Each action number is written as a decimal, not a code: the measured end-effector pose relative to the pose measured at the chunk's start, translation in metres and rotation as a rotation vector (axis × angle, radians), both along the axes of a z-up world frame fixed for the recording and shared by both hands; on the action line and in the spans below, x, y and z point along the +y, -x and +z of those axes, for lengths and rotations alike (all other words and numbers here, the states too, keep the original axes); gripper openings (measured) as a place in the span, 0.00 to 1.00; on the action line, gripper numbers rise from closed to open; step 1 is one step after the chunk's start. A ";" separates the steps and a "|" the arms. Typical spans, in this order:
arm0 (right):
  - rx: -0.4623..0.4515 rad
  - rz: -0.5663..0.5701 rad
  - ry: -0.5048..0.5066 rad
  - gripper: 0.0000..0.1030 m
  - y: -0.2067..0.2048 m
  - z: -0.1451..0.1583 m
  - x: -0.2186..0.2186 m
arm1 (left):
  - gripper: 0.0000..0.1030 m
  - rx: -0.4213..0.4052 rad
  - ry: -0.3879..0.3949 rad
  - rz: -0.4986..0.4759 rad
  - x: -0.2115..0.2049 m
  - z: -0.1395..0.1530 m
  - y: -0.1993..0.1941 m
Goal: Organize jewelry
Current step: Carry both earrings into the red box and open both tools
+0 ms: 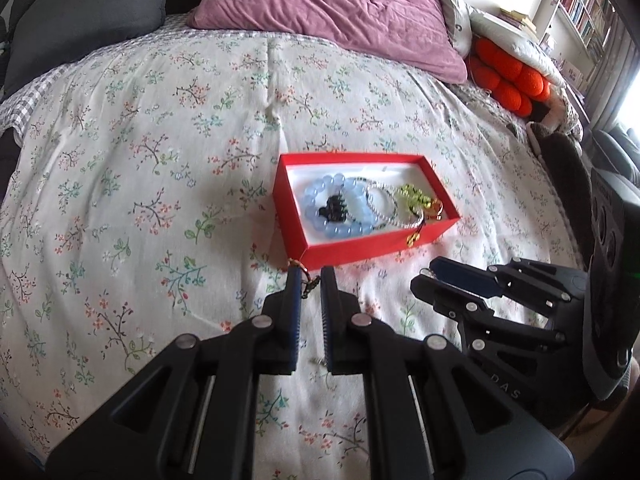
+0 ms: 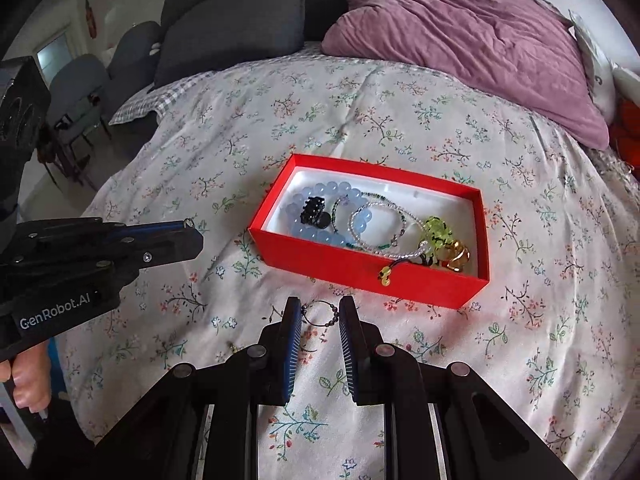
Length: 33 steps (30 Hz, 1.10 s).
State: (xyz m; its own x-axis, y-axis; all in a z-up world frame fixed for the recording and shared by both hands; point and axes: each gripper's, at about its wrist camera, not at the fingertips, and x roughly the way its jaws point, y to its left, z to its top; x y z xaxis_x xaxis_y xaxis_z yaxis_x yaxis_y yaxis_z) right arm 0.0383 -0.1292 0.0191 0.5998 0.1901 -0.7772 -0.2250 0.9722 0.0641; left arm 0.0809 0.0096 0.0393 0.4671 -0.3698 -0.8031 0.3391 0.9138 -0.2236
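A red box [image 1: 340, 250] [image 2: 360, 270] lies on the floral bedspread and holds a blue bead bracelet [image 1: 340, 204] [image 2: 316, 196], a clear bead bracelet [image 2: 380, 220], a green piece [image 2: 438, 230] and gold rings [image 2: 456, 258]. My left gripper [image 1: 308, 278] is open just before the box's near corner, with a small brown beaded piece [image 1: 308, 286] lying between its fingertips. My right gripper [image 2: 320, 308] is open in front of the box's near wall, with a thin dark bead bracelet [image 2: 320, 314] on the bedspread between its fingertips. A small gold item [image 2: 232, 346] lies to its left.
A purple pillow [image 2: 460, 40] and grey cushions [image 2: 232, 28] lie at the head of the bed. Orange cushions [image 1: 508, 80] and a bookshelf [image 1: 584, 12] are at the far right. The bed's left edge drops to chairs [image 2: 80, 88].
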 end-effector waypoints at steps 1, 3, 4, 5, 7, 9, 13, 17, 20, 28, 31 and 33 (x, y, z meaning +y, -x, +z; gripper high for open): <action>-0.004 -0.008 -0.007 0.19 -0.001 0.002 -0.002 | 0.10 0.000 0.011 0.006 -0.001 0.002 -0.002; -0.008 -0.024 -0.018 0.19 -0.004 0.007 -0.007 | 0.10 0.000 0.034 0.018 -0.004 0.005 -0.006; -0.011 -0.036 -0.023 0.19 -0.005 0.009 -0.010 | 0.10 -0.003 0.040 0.023 -0.005 0.007 -0.008; -0.015 -0.047 -0.026 0.19 -0.007 0.011 -0.013 | 0.10 -0.007 0.045 0.028 -0.007 0.008 -0.009; -0.024 -0.072 -0.031 0.19 -0.010 0.015 -0.018 | 0.10 -0.018 0.051 0.035 -0.012 0.011 -0.013; -0.037 -0.093 -0.035 0.19 -0.013 0.019 -0.023 | 0.10 -0.023 0.063 0.038 -0.017 0.012 -0.016; -0.057 -0.135 -0.051 0.19 -0.019 0.027 -0.034 | 0.10 -0.028 0.076 0.043 -0.027 0.010 -0.023; -0.078 -0.179 -0.053 0.19 -0.026 0.031 -0.043 | 0.10 -0.041 0.090 0.039 -0.036 0.005 -0.030; -0.078 -0.198 -0.086 0.19 -0.033 0.030 -0.052 | 0.10 -0.048 0.106 0.033 -0.040 0.002 -0.036; -0.028 -0.227 -0.175 0.19 -0.049 0.012 -0.076 | 0.10 -0.019 0.172 0.014 -0.043 -0.010 -0.054; -0.007 -0.236 -0.190 0.19 -0.054 0.005 -0.079 | 0.10 0.000 0.196 0.006 -0.048 -0.016 -0.058; 0.001 -0.244 -0.207 0.19 -0.057 0.001 -0.081 | 0.10 0.004 0.188 0.001 -0.053 -0.020 -0.060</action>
